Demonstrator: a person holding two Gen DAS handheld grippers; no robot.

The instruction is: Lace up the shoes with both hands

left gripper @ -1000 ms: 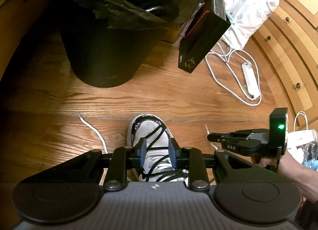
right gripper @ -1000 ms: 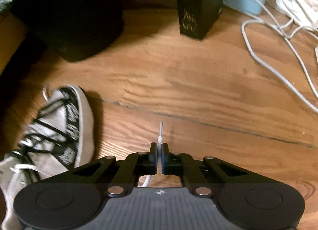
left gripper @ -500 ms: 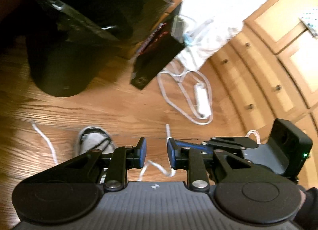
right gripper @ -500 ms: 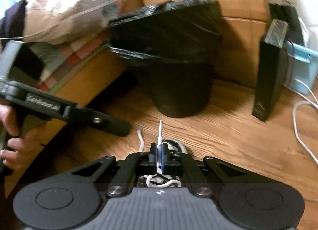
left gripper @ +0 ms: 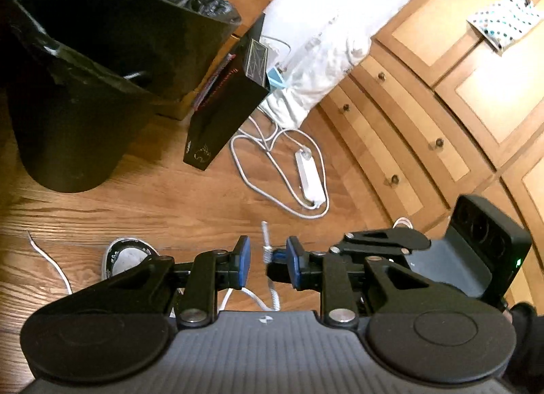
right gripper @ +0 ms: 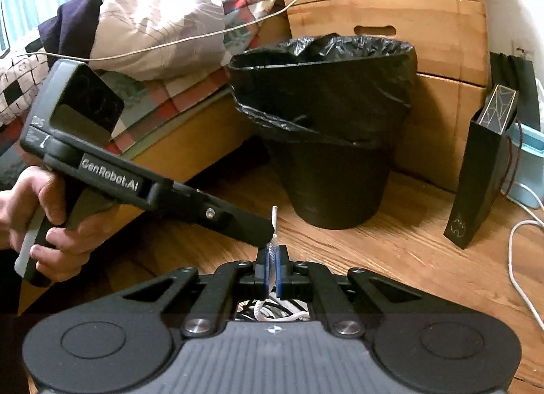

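Right gripper (right gripper: 271, 269) pinches lace (right gripper: 274, 224) upright (tip skyward), long axis vertical.

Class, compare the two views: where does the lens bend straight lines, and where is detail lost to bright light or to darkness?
Left wrist view: wooden cabinet fronts bow into arcs; white bedding is blown out. Right wrist view: black-lined waste bin swallows detail; the frame's corners are dark.

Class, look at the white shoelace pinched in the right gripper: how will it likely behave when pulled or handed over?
The white shoelace probably flops: below the right gripper it hangs in loose curves. Its short tip stands straight, so likely stiffer. It looks light and thin, so it may slip from the open left gripper.
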